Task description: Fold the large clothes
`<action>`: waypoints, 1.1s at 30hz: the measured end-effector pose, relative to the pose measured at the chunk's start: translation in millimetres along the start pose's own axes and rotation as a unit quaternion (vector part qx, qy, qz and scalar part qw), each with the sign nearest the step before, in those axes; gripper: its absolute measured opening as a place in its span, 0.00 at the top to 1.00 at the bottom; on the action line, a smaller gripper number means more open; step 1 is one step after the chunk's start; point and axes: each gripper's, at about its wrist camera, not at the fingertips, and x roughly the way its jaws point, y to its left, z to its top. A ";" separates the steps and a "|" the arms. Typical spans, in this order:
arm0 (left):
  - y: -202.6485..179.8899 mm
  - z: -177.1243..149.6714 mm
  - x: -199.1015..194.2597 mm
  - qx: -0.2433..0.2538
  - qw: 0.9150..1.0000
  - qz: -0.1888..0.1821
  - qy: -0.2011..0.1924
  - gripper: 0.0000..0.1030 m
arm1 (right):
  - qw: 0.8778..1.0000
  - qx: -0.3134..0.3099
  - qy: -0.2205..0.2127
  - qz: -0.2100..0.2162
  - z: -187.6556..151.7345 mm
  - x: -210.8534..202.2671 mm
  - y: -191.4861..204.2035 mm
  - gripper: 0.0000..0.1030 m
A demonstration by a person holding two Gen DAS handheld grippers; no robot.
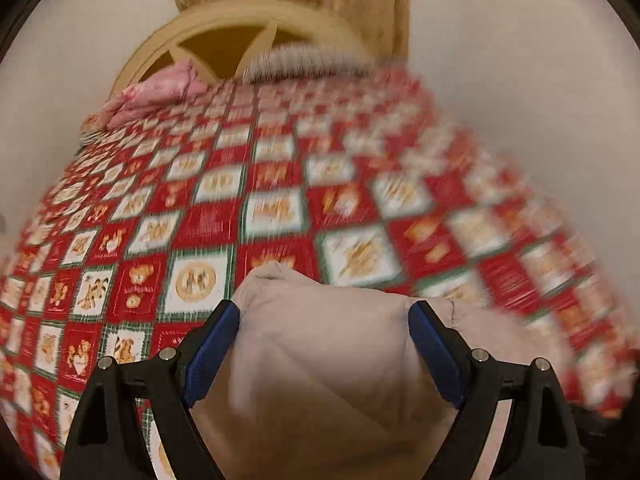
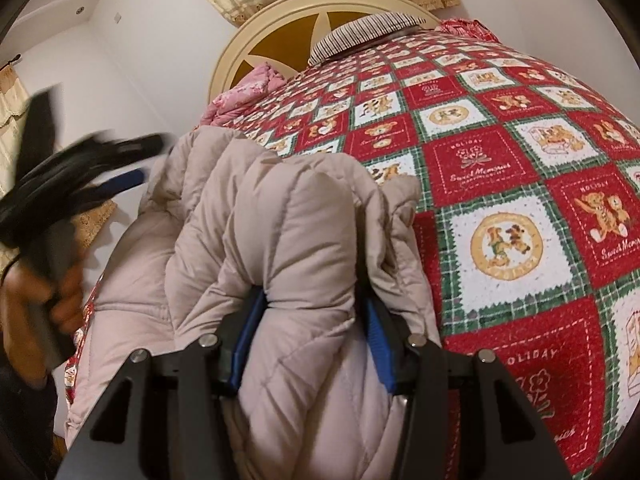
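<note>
The right gripper (image 2: 310, 336) is clamping a thick bunched fold of the coat (image 2: 280, 216), which is lying on the bedspread (image 2: 500, 208). The left gripper (image 1: 324, 320) is gaping wide, coat between its pads, contact unclear. Bedspread squares are reading "HOLIDAY" and "Sweet Memories".

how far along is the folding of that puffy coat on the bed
Early to midway, at a guess. Done: the beige quilted coat is bunched up in thick folds on the red teddy-bear bedspread. In hand: the right tongs clamp a padded bundle of it; the left tongs stand wide around another part, their grip unclear. Left: no flat, tidy fold shows yet.
</note>
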 end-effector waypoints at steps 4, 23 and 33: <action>11.5 -13.4 32.0 -0.046 0.999 -0.006 0.016 0.11 | 1.000 0.018 -0.007 0.008 0.2 -2.1 -6.3 0.52; 89.8 -50.5 -73.5 -0.099 0.989 -0.107 -0.023 0.10 | 1.000 0.002 -0.002 -0.014 1.0 1.3 1.7 0.50; 91.3 -142.7 -32.2 -0.232 0.945 -0.226 0.043 0.01 | 1.000 0.009 -0.008 -0.010 -0.6 -0.8 1.0 0.50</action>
